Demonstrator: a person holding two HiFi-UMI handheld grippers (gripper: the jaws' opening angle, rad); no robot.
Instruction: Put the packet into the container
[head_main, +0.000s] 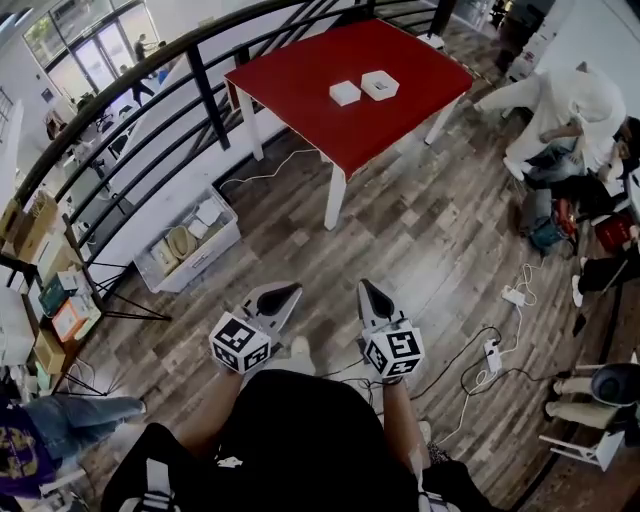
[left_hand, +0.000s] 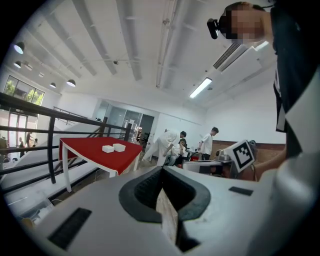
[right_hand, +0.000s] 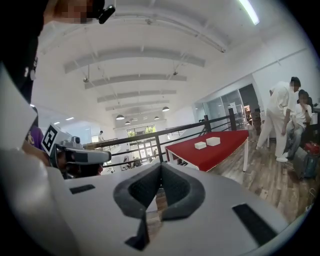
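Note:
A red table (head_main: 300, 75) stands well ahead of me across the wooden floor. On it lie a small white packet (head_main: 345, 93) and, just right of it, a white open container (head_main: 380, 85). Both also show far off in the left gripper view, the packet (left_hand: 107, 149) beside the container (left_hand: 119, 147), and in the right gripper view, the packet (right_hand: 200, 145) and the container (right_hand: 213, 141). My left gripper (head_main: 287, 292) and right gripper (head_main: 368, 288) are held close to my body, far from the table. Each is shut with nothing in it, seen also in the left gripper (left_hand: 161, 172) and right gripper (right_hand: 160, 167) views.
A black railing (head_main: 200, 80) curves along the left behind the table. A grey crate (head_main: 190, 245) of items sits on the floor at left. Power strips and cables (head_main: 505, 320) lie at right, near a bending person (head_main: 565, 110) and bags.

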